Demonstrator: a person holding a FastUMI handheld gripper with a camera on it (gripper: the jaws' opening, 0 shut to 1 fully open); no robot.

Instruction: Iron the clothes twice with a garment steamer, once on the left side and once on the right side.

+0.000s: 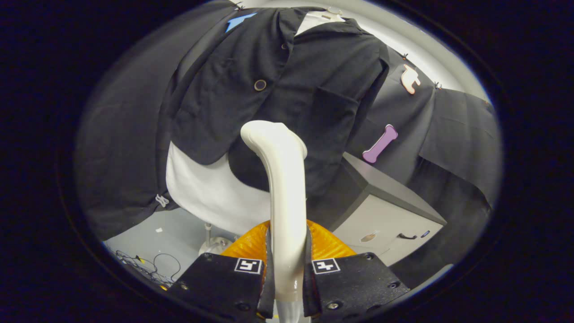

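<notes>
Nothing readable tbh, just two square b/w marker tags (248,265) atop the gripper (287,287) fingers, no actual text or nrs.

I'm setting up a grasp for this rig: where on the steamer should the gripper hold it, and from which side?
On the straight handle, below the bent head, closing from both sides. It is slim and even there, and the gripper already clamps it so, head aimed at the jacket.

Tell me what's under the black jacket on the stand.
A white form shows below the black jacket's hem, with white at the collar. The rest is covered. The gripper fingers clamp the steamer handle ahead of it.
</notes>
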